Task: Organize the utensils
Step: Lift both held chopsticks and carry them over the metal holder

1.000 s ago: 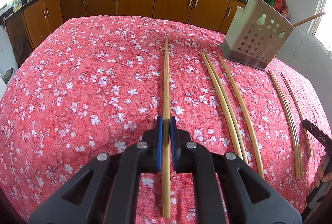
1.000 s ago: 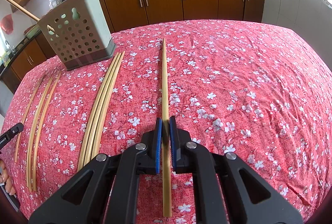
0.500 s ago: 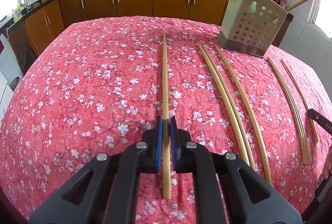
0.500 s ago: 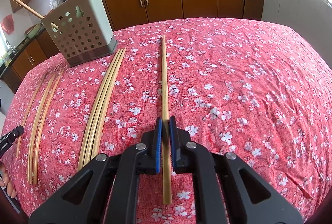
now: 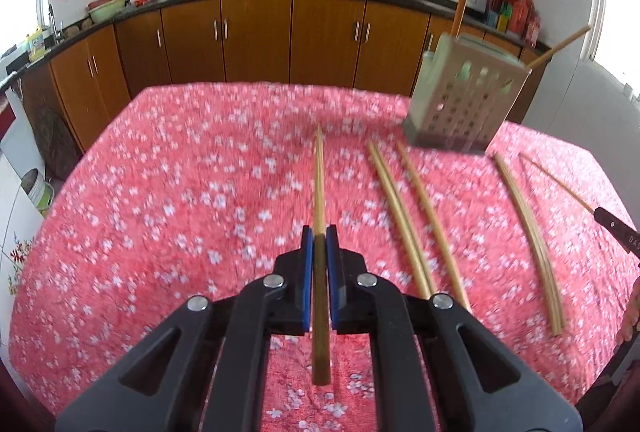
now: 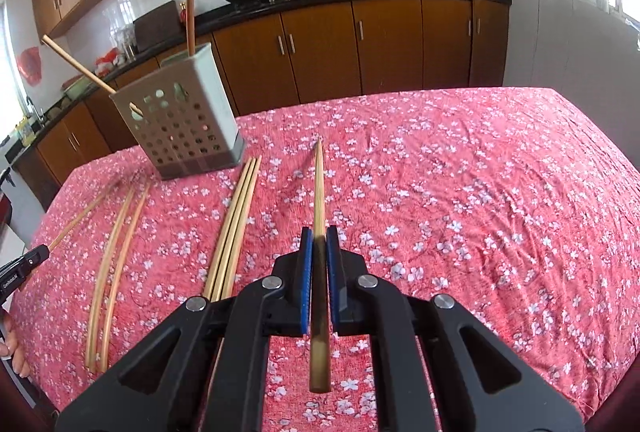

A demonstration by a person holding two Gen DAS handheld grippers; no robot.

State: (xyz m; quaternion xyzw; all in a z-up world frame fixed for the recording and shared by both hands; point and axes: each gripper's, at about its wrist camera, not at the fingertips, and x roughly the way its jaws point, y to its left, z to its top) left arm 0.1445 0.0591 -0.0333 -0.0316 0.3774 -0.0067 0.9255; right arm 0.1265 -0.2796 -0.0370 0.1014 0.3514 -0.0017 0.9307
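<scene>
Counter: lying under a red flowered cloth, spreading out ahead of both sets of fingers.
Holder: a perforated grey box sitting ahead and left of the right fingers, ahead and right of the left fingers; two sticks are poking out of its top.
Loose chopsticks: lying on the cloth in small groups between the two grippers.
Left gripper: fingers are pinching tight on the left chopstick, which is pointing straight ahead.
Right gripper: fingers are clamping the right chopstick the same way, its tip is pointing ahead past the holder's right side.
</scene>
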